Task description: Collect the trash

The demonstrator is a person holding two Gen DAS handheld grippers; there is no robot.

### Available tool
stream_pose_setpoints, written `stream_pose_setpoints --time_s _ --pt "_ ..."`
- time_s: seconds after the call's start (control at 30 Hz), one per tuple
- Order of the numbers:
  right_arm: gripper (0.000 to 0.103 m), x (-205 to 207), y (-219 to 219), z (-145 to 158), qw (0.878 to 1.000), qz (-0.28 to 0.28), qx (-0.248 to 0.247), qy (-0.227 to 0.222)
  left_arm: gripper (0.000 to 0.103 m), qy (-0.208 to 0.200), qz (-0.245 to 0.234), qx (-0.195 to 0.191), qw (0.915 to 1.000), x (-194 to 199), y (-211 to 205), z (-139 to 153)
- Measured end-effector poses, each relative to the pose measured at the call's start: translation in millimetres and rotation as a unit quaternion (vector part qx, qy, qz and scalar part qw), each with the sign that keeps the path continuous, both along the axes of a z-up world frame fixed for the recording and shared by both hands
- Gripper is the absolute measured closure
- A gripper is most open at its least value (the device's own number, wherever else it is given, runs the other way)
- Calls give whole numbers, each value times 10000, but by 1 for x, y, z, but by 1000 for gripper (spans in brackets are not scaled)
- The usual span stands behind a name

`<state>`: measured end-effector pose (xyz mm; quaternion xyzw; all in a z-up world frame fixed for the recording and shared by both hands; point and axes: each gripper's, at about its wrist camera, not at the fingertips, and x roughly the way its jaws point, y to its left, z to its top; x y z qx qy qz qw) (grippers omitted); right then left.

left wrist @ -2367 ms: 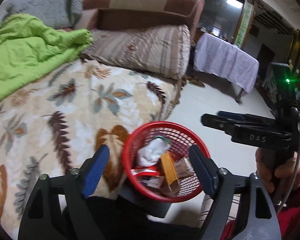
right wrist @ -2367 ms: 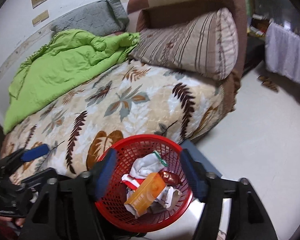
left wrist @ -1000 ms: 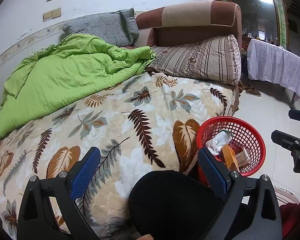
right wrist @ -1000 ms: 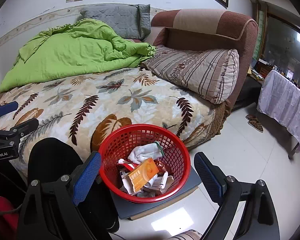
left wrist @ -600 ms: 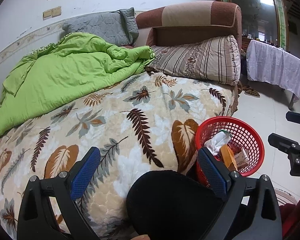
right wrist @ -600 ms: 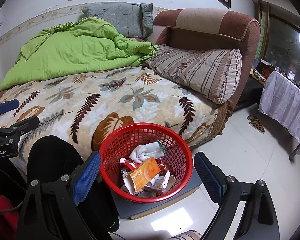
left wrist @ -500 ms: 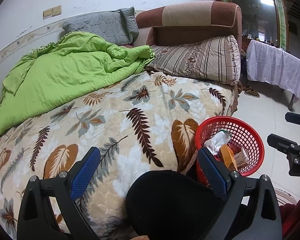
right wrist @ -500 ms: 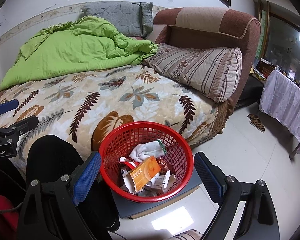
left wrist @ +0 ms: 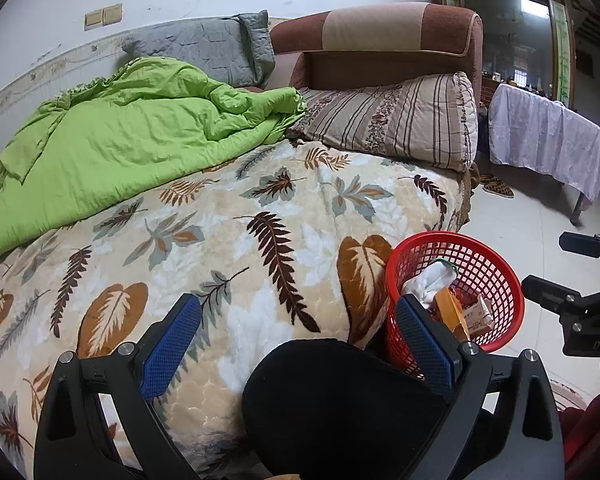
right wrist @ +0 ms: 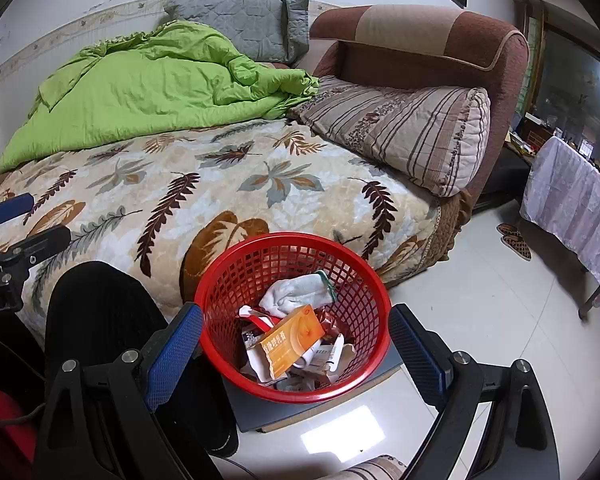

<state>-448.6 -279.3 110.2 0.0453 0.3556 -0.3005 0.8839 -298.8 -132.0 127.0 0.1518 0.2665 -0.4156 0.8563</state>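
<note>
We hold our left gripper [left wrist: 298,338] with its blue-padded fingers [left wrist: 171,338] spread wide and nothing between them, hovering over the near edge of the bed; below it a black-clad knee [left wrist: 340,400] fills the bottom of the left wrist view; our right gripper [right wrist: 296,354] is likewise wide open and empty, its fingers standing on either side of the red mesh basket [right wrist: 236,280] without touching it, as far as we can tell; the basket sits on a flat grey slab [right wrist: 300,408] on the pale tiled floor [right wrist: 480,320], just beside the bed; inside it lies the collected trash: an orange carton [right wrist: 294,338] on top, a crumpled white cloth with a green edge [right wrist: 298,292] behind it, a red-and-white wrapper [right wrist: 256,316] and some paper scraps underneath; in the left wrist view the same basket shows at the right, next to the right finger, and our right gripper [left wrist: 556,268] reaches in from the right edge; further out the leaf-patterned blanket [left wrist: 240,232] covers the bed; a rumpled green quilt [left wrist: 120,140] lies across its far left side, a striped pillow [left wrist: 400,120] rests against the brown headboard [left wrist: 400,36], and a grey quilted pillow [left wrist: 204,48] leans on the wall; a table under a white cloth [left wrist: 548,136] stands well apart at the far right, with a pair of patterned slippers [left wrist: 496,186] on the floor near it.
</note>
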Motion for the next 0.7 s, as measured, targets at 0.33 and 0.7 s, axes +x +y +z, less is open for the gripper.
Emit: stream_pose_setpoints --time_s 0.33,0.7 --pt "7 4 -1 -4 10000 9 8 91 6 151 45 -62 9999 6 2 -4" --pt "7 4 -1 -4 10000 -2 15 98 6 198 27 -69 9998 8 3 -4"
